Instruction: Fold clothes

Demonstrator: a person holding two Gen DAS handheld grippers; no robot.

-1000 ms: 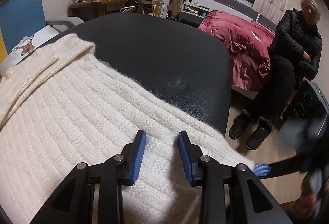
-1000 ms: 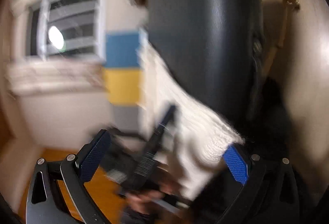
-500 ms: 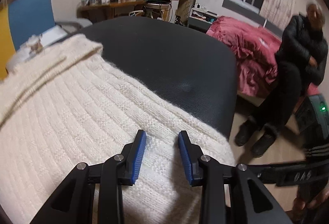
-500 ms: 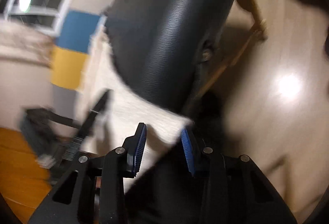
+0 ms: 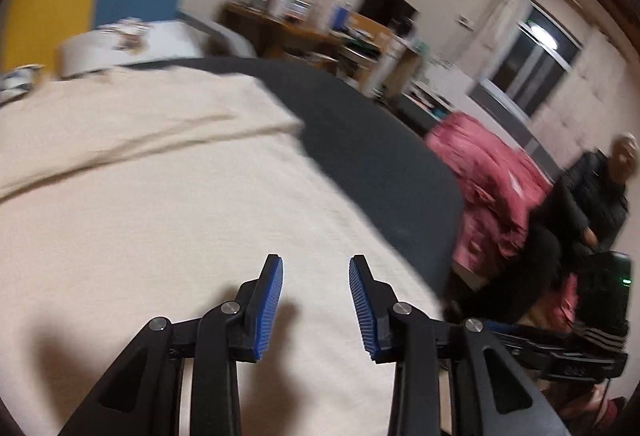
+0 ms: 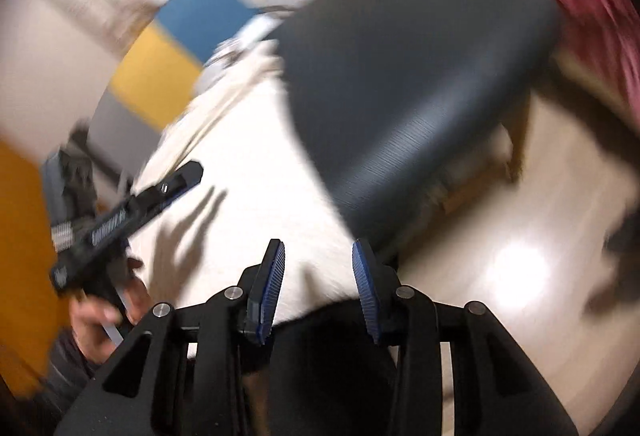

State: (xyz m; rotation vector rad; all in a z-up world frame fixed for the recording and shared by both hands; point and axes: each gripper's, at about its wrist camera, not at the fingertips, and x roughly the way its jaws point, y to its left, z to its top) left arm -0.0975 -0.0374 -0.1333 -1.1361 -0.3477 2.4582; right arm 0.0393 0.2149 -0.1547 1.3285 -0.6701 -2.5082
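Note:
A cream knitted sweater lies spread over a black padded table. My left gripper hovers just above the sweater near its right edge. Its blue pads stand apart with nothing pinched, and they cast shadows on the knit. In the right wrist view the sweater hangs over the table's near edge. My right gripper is shut on the sweater's corner, which fills the gap between its pads. The left gripper shows at the left of that view, held by a hand over the cloth.
A person in black sits at the right beside pink bedding. A cluttered desk stands at the back, and a white cushioned seat is beyond the sweater. A wooden table leg stands on shiny floor.
My right gripper closed from wide apart onto the sweater's corner, then rose and rolled. My left gripper slid sideways over the sweater and rolled, with its jaw gap unchanged.

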